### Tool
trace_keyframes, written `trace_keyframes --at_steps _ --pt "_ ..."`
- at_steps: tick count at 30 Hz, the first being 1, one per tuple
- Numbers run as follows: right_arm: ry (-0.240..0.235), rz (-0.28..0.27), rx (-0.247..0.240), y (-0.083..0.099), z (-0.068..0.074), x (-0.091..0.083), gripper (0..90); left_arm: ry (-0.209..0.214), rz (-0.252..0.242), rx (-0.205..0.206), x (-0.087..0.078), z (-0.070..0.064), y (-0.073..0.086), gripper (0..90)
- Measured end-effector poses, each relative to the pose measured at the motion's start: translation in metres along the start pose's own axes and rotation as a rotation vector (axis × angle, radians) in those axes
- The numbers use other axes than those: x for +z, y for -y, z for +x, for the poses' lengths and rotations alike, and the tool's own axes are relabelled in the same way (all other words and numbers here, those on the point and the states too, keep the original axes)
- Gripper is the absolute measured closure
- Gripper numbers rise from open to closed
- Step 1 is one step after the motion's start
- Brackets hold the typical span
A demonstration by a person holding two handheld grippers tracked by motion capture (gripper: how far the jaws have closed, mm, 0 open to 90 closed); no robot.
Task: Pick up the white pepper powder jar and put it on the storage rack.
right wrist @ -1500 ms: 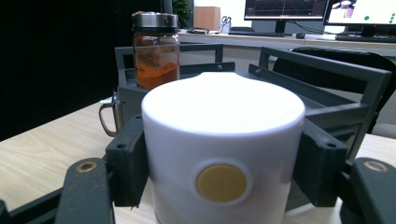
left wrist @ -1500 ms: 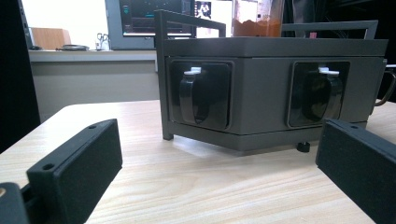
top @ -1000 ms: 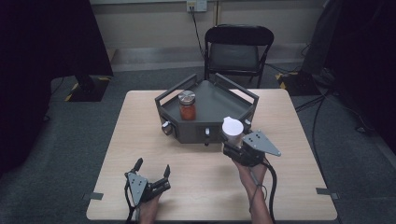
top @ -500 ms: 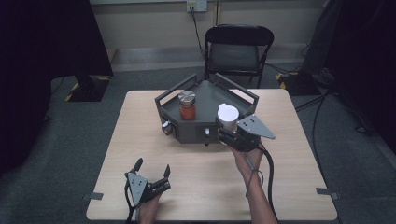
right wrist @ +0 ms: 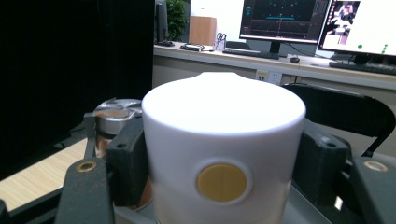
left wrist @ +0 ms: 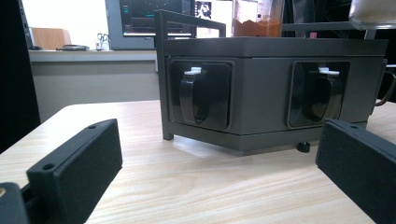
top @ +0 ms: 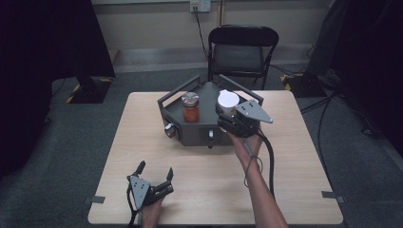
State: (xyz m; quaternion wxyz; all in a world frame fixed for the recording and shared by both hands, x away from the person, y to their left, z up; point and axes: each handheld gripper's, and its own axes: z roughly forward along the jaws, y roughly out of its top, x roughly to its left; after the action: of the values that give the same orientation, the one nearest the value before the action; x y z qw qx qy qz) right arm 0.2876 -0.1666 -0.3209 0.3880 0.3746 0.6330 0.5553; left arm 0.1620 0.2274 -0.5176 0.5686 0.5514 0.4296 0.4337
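Note:
A dark grey angular rack [top: 195, 130] stands in the middle of the table. On its top sits a glass jar [top: 190, 107] of orange-brown stuff with a silver lid. My right gripper [top: 229, 118] is shut on a white container [top: 228, 102] [right wrist: 223, 154] with a yellow dot, held over the rack's right side, to the right of the jar [right wrist: 108, 122]. My left gripper [top: 154, 172] rests near the table's front edge, open and with nothing between its jaws. In the left gripper view, the rack's front wall [left wrist: 261, 93] shows two recessed black knobs.
A black folding chair [top: 240, 51] stands behind the table. Cables run on the floor at the right. A desk with monitors [right wrist: 280, 21] stands far behind. Bare wood [top: 290, 180] lies in front of the rack and on both sides.
My right gripper has carried the white container forward and left, from beside the rack's right front corner to above its top. The left gripper has stayed still.

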Motion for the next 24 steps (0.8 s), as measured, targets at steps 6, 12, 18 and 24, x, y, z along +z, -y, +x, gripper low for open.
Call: trace_keyframes --at_steps 6,12,18,24 --pt "0.024 0.001 0.011 -0.005 0.002 0.015 30.4 0.0 0.0 -0.001 0.0 0.0 0.0 0.0" --pt "0.044 0.012 0.019 -0.007 0.007 0.026 30.4 -0.001 0.0 0.001 0.0 0.0 0.0 0.0" --pt "0.058 0.0 0.031 0.0 0.01 0.038 30.3 -0.003 0.001 0.001 -0.001 0.0 0.0 0.0" --pt "0.091 0.007 0.031 0.003 0.013 0.051 30.3 -0.003 0.001 0.002 -0.001 0.0 0.0 0.0"
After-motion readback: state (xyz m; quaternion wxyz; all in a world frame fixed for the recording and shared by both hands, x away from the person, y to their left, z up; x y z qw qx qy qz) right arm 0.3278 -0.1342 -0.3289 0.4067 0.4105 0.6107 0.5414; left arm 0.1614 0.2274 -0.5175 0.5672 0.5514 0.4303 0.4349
